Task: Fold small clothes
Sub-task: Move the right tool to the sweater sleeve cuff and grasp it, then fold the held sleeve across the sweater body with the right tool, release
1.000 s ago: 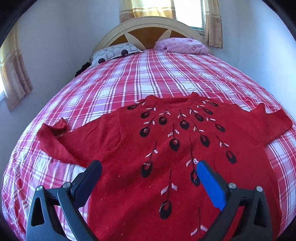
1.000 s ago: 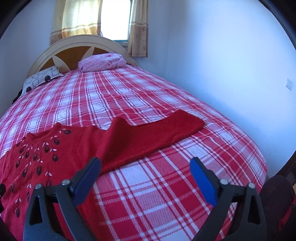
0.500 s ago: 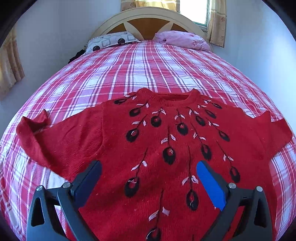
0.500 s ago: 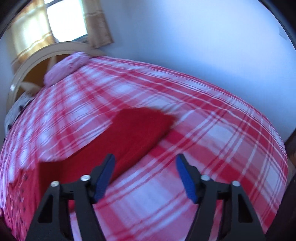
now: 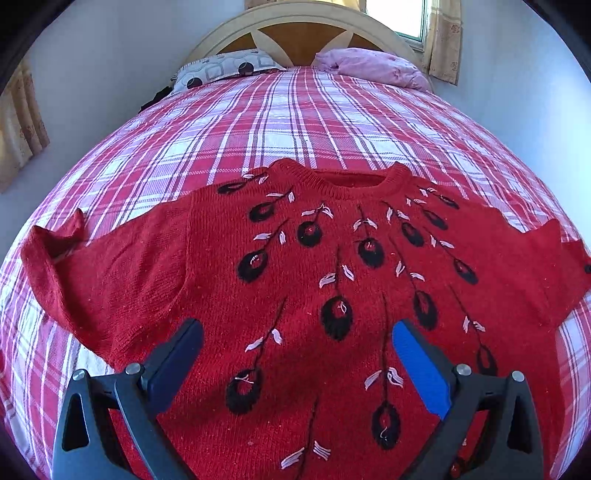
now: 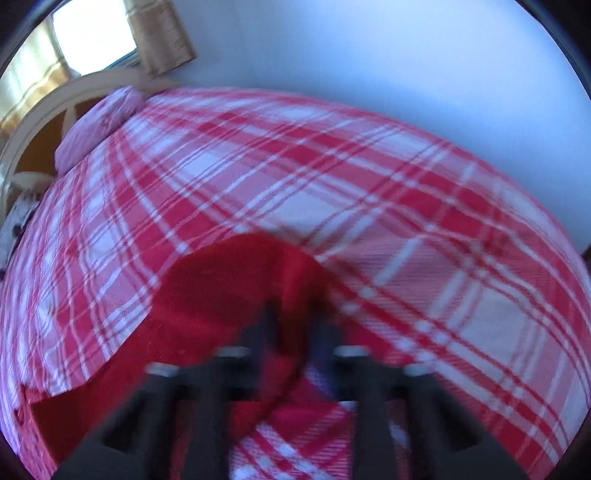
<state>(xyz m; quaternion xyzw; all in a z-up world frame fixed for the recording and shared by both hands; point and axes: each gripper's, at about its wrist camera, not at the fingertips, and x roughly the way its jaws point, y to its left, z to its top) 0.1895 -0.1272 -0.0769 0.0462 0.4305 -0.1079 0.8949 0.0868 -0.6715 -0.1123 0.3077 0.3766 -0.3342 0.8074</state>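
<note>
The sweater (image 5: 303,295) lies flat on the bed (image 5: 280,122), left gripper (image 5: 295,354) hovering over its front with jaws wide, right gripper (image 6: 295,332) blurred, jaws narrow on the sleeve (image 6: 236,295).

A sweater (image 5: 314,295) lies flat on the bed (image 5: 295,122), sleeves spread left and right. Two pillows (image 5: 229,70) sit behind it, against the headboard (image 5: 306,26).

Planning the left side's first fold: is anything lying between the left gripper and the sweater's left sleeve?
Nothing visible. The left gripper hovers open over the red sweater; its left sleeve lies flat on the plaid bedspread, with only sweater fabric between.
</note>
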